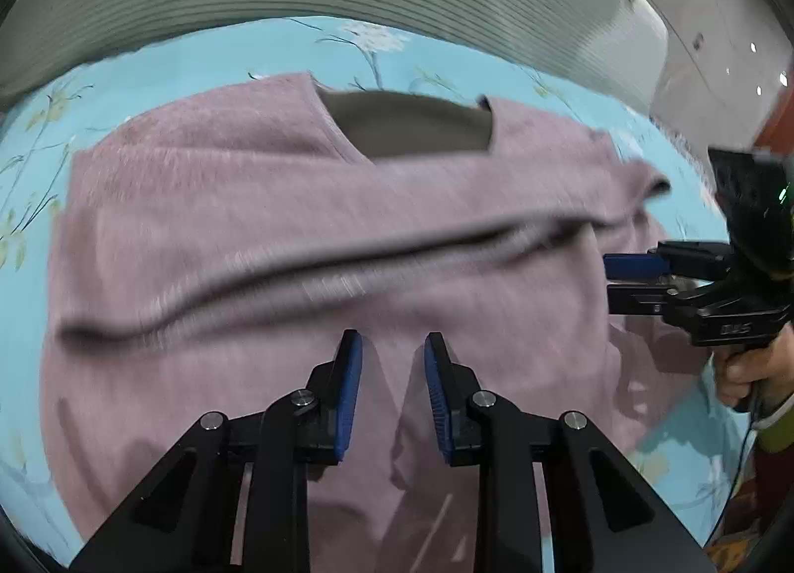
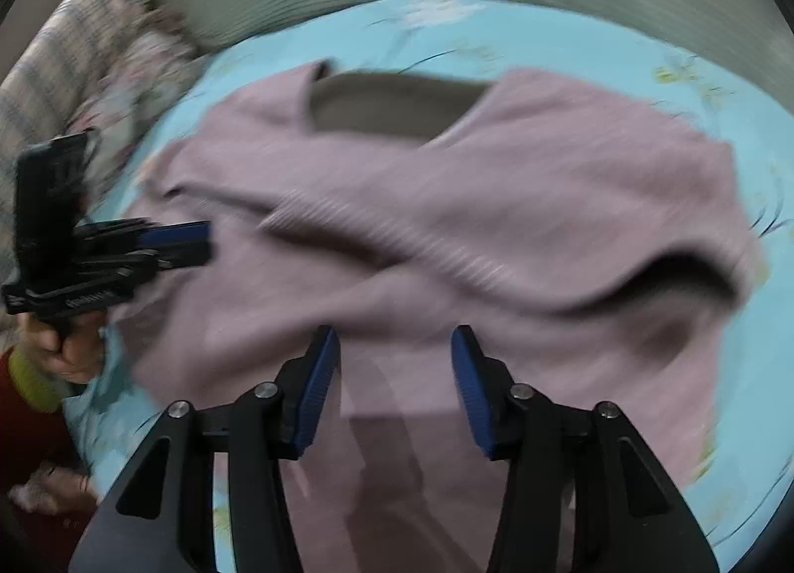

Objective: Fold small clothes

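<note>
Blurred by motion throughout; knit detail of the mauve sweater [image 1: 307,206] hard to read, lower hem cut off behind the fingers. Spread flat on a turquoise floral bedsheet [image 1: 149,62], grey lining showing at the neckline, one long soft ridge across the chest. Left gripper [image 1: 393,350] parted, empty, above the fabric. Right gripper [image 2: 395,342] likewise apart, gripping nothing.

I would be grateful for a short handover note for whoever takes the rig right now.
Left gripper: open, holding nothing, above the near part of the mauve sweater.
Right gripper: open, also empty, over the same garment.
The sweater lies on the blue floral sheet, collar at the far side, with a rumpled ridge of cloth lying across its middle.
Done: a first fold may be started; blur makes it hard to tell.
Left: fold the body and square it up.
</note>
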`<state>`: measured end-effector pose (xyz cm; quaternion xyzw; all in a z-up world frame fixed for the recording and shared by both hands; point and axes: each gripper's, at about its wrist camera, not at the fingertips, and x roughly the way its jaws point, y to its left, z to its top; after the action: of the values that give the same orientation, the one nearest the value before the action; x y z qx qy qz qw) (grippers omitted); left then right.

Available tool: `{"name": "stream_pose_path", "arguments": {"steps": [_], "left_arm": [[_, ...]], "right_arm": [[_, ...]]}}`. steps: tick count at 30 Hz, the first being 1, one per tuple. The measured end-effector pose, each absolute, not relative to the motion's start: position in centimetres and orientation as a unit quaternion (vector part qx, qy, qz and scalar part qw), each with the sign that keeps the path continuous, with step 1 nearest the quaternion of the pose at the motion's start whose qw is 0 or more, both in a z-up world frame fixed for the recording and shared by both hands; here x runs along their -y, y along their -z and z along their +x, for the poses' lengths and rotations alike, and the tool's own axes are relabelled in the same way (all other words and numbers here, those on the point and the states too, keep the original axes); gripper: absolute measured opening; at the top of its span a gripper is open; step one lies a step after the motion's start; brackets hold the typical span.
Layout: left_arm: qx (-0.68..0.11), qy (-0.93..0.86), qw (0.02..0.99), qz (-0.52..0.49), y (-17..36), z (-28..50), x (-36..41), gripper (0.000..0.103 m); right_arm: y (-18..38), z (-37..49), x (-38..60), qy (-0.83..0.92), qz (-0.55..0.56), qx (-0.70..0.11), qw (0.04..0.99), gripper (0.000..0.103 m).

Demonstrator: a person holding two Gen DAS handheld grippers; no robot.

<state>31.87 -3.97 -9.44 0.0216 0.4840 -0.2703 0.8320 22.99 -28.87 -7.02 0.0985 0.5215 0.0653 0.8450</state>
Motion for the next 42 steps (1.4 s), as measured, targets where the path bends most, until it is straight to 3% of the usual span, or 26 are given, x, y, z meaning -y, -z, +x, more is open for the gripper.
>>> {"name": "stream_pose_path", "arguments": {"steps": [2,9,16,18,25,27,29,32,37,42], "left_arm": [[-0.488,0.243,0.838,0.012,9.0,34.8,3.0,0.006],[-0.454,0.100,0.885,-0.019,6.7,43.6,-1.3,0.008],[-0.431,0.052,0.897,-0.087,5.6,42.6,-5.7,0.008],[-0.422,0.031,0.902,-0.081,5.3,40.5,-6.9,0.016],[-0.404,0.081,0.898,-0.153,4.3,30.0,-9.3,0.022],[-0.400,0.105,0.894,-0.171,4.2,26.3,-9.0,0.035],[-0.399,0.120,0.890,-0.183,4.4,23.5,-8.4,0.039],[-0.407,0.149,0.877,-0.209,5.3,19.5,-7.7,0.040],[-0.428,0.145,0.854,-0.258,7.9,15.9,-7.7,0.042],[-0.446,0.142,0.829,-0.306,10.2,15.7,-7.9,0.054]], "right_arm": [[6.5,24.7,32.0,-0.018,0.124,-0.506,0.853,0.049],[5.2,26.7,39.8,0.091,0.221,-0.422,0.875,0.049],[2.4,22.3,40.3,0.133,0.251,-0.352,0.892,0.051],[2.0,21.5,39.5,0.123,0.251,-0.352,0.893,0.051],[2.4,15.8,33.6,0.044,0.264,-0.368,0.890,0.051],[3.1,14.6,32.2,0.027,0.271,-0.372,0.887,0.051],[4.1,13.3,30.8,0.016,0.277,-0.376,0.884,0.051],[5.4,11.6,29.5,0.011,0.290,-0.381,0.878,0.051],[5.9,9.4,28.9,0.009,0.305,-0.380,0.873,0.051],[5.2,9.5,28.2,-0.001,0.303,-0.378,0.875,0.051]]}}
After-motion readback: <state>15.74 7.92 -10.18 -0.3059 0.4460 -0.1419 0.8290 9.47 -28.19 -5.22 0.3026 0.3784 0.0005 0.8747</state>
